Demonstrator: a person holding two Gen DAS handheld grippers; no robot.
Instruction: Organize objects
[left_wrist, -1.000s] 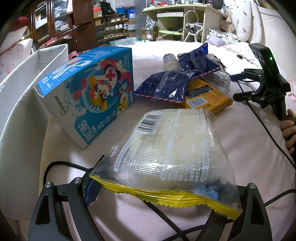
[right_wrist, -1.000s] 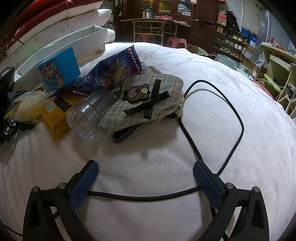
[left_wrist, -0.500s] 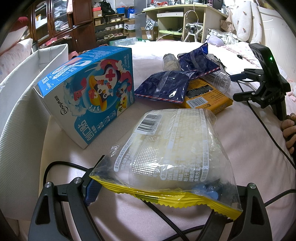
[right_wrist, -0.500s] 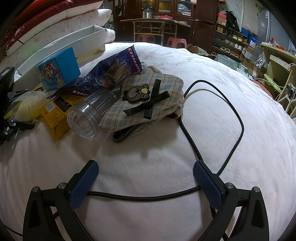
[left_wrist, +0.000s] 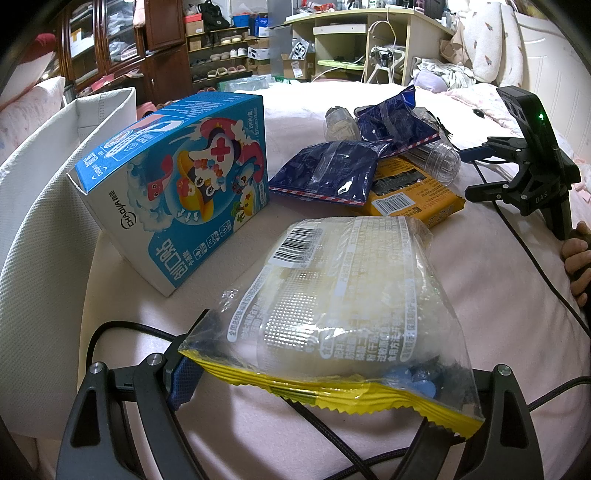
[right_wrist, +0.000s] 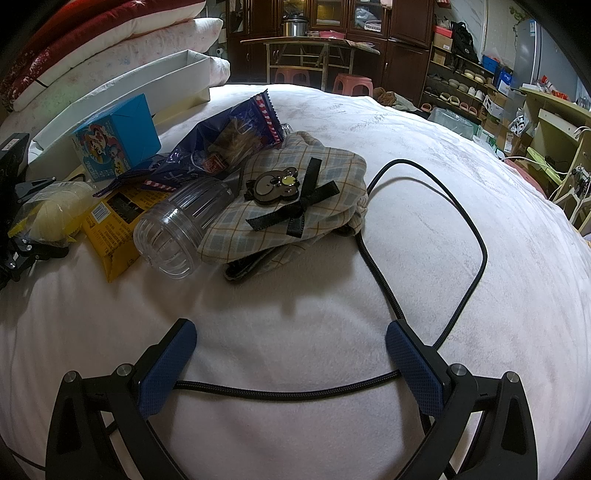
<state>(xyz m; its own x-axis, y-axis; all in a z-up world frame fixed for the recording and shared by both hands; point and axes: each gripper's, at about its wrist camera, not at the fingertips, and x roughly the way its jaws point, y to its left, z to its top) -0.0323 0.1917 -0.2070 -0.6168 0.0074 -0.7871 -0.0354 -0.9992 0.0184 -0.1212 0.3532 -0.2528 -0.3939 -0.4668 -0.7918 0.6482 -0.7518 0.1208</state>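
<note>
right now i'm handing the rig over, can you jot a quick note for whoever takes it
Left hand-held gripper: jaws set wide around the near end of the clear noodle bag; whether the pads press it cannot be told.
Right hand-held gripper: open, empty, above bare bedding, a black cable lying between its fingers.
Items: blue carton, two navy snack bags, yellow packet, clear jar and plaid cloth all loose on the bed.
Done: nothing sorted; white bin holds nothing visible.
Left: every item.
</note>
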